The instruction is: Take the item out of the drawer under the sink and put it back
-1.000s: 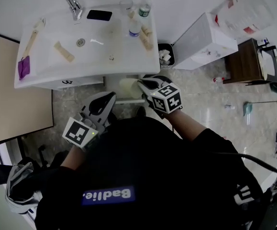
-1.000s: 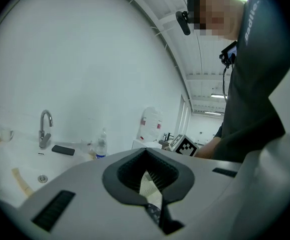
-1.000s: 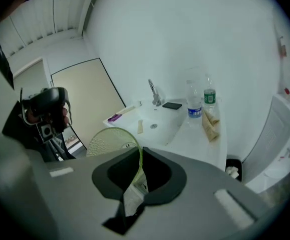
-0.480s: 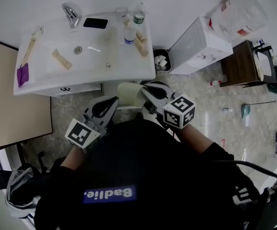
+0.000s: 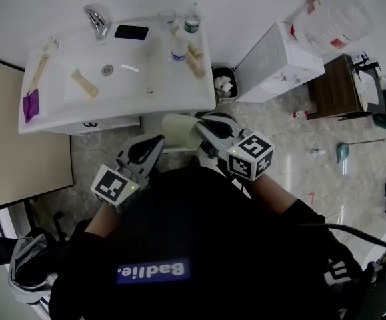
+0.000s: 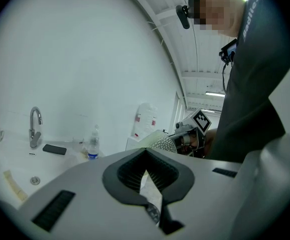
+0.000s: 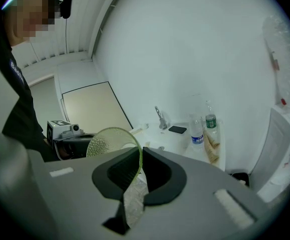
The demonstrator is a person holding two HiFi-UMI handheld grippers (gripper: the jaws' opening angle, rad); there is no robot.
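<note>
A pale green strainer bowl (image 5: 178,131) hangs in the air just in front of the white sink cabinet (image 5: 106,122). My right gripper (image 5: 199,127) is shut on its thin rim. In the right gripper view the rim runs between the jaws of the right gripper (image 7: 137,154), with the perforated bowl (image 7: 107,140) rising to the left. My left gripper (image 5: 154,142) hovers left of the bowl, shut and holding nothing. From the left gripper view, the left gripper (image 6: 145,156) points at the strainer (image 6: 160,143). My arms and the bowl hide the drawer.
The white sink (image 5: 59,109) carries a faucet (image 5: 96,19), a black phone (image 5: 130,32), bottles (image 5: 191,20) and a brush (image 5: 39,65). A small bin (image 5: 225,84), a white box (image 5: 273,62) and a dark wooden table (image 5: 336,89) stand to the right. A beige panel (image 5: 19,159) lies left.
Over the last second the right gripper rose and pulled back to the right with the strainer in it. The left gripper stayed nearly where it was.
</note>
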